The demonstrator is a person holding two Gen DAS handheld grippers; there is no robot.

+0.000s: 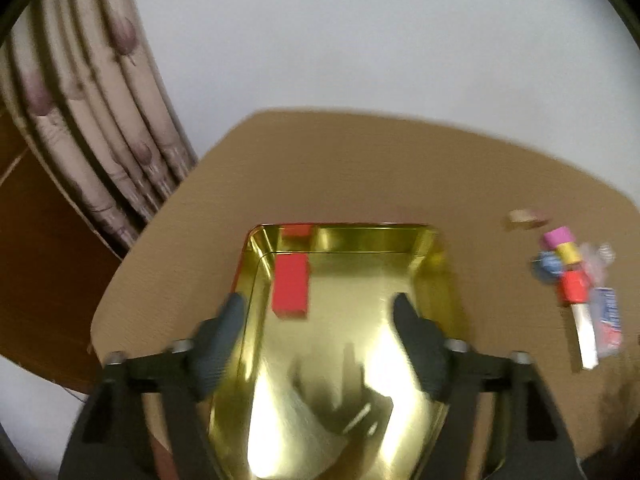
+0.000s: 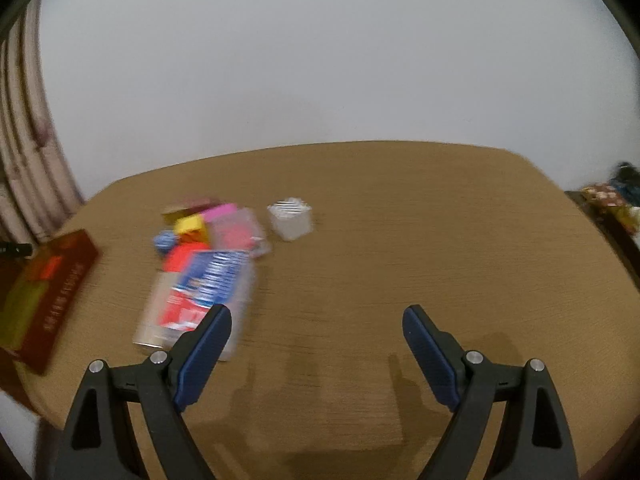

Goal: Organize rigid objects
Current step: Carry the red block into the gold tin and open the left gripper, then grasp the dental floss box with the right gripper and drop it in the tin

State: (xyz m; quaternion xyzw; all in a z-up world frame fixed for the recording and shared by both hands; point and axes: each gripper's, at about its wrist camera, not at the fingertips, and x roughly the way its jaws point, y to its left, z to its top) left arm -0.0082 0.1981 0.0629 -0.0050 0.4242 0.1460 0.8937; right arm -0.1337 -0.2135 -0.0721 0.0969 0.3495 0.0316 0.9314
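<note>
Left gripper (image 1: pixel 320 312) jaws wide, empty, over gold tin (image 1: pixel 434 264) — red block (image 1: pixel 290 286) beyond (left corner).

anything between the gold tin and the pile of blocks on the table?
No. In the left wrist view only bare table separates the gold tin from the pile of blocks to its right.

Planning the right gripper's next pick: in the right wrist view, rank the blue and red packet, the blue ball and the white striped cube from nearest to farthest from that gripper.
From the right gripper, open over bare table:
1. Blue and red packet, just beyond its left finger.
2. Blue ball, farther back on the left, in the clutter.
3. White striped cube, farthest back, standing alone right of the pile.
</note>
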